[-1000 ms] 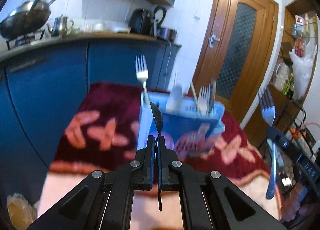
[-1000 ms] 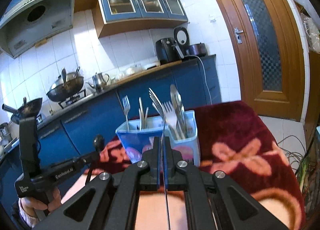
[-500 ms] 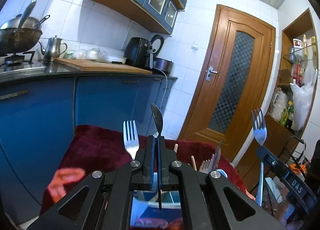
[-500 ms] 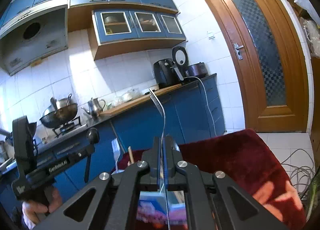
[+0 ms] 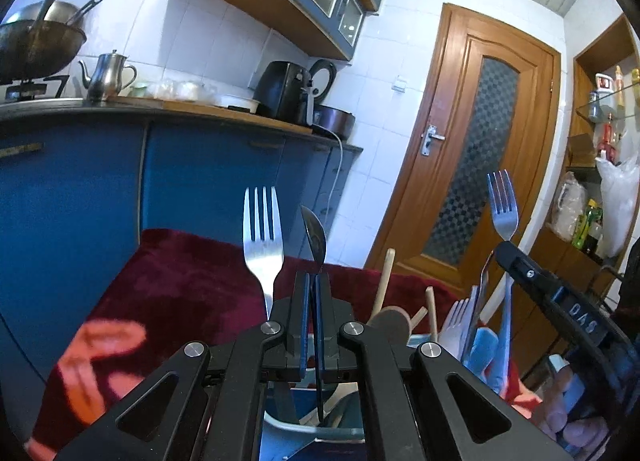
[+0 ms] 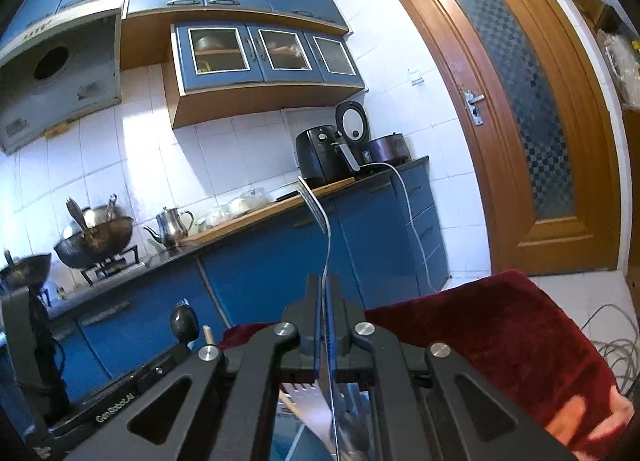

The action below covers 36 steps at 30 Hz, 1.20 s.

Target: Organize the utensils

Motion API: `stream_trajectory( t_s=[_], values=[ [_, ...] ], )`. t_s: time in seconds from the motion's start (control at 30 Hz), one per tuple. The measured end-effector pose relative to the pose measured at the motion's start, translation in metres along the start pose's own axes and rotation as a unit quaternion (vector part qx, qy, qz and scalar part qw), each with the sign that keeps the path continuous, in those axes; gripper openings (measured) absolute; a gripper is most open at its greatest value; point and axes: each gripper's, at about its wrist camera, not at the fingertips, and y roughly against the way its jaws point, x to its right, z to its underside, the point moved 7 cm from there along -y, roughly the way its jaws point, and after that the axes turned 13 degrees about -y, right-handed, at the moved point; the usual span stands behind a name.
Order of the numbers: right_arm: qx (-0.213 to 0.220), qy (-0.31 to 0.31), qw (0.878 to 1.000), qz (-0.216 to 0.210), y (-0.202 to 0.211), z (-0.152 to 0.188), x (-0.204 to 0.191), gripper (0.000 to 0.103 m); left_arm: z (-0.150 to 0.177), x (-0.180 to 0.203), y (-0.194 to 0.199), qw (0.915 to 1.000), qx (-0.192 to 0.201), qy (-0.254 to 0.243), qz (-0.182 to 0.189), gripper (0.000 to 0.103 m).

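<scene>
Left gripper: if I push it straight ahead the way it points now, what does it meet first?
The left gripper, shut on a spoon, points out over the dark red cloth toward the blue cabinets. Nothing stands directly ahead before them; the upright fork sits just left of the line, though depth is hard to judge.

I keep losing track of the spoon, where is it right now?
In the left wrist view the spoon stands upright at centre, clamped in the left gripper, just right of a fork standing in the utensil holder below.

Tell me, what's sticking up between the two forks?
In the left wrist view, between the standing fork and the right gripper's fork: the spoon and wooden handles.
</scene>
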Motion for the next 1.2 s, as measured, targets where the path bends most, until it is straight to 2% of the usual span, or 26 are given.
stream_trajectory(
  t_s=[0.2,0.43,0.5,0.57,0.7,0.73,1.03,1.2],
  values=[
    [0.0,0.038,0.999,0.028,-0.008,0.016,0.006,0.004,0.007,0.007,0.001,0.9999,-0.002,-0.016,-0.002,0.002],
    [-0.021,0.047,0.998,0.046,0.007,0.027,0.011,0.007,0.012,0.005,0.009,0.9997,-0.022,-0.014,-0.002,0.003],
    [-0.028,0.039,0.997,0.055,0.013,0.028,0.016,0.007,0.014,0.005,0.012,0.9995,-0.029,-0.011,-0.005,0.009],
    [-0.033,0.031,0.997,0.059,0.017,0.028,0.02,0.014,0.015,0.005,0.018,0.9994,-0.033,-0.01,-0.007,0.016],
    [-0.035,0.014,0.998,0.046,0.032,0.024,0.021,0.032,0.015,0.006,0.034,0.9992,-0.035,-0.012,-0.012,0.031],
    [-0.035,0.012,0.998,0.043,0.034,0.023,0.02,0.035,0.015,0.007,0.038,0.9992,-0.035,-0.013,-0.012,0.031],
    [-0.027,0.005,1.0,0.008,0.082,0.011,-0.004,0.039,0.005,0.02,0.088,0.9986,-0.026,-0.043,-0.015,0.032],
    [-0.026,0.012,1.0,0.001,0.115,0.009,-0.018,0.041,0.002,0.029,0.118,0.9979,-0.022,-0.058,-0.017,0.032]
  ],
)
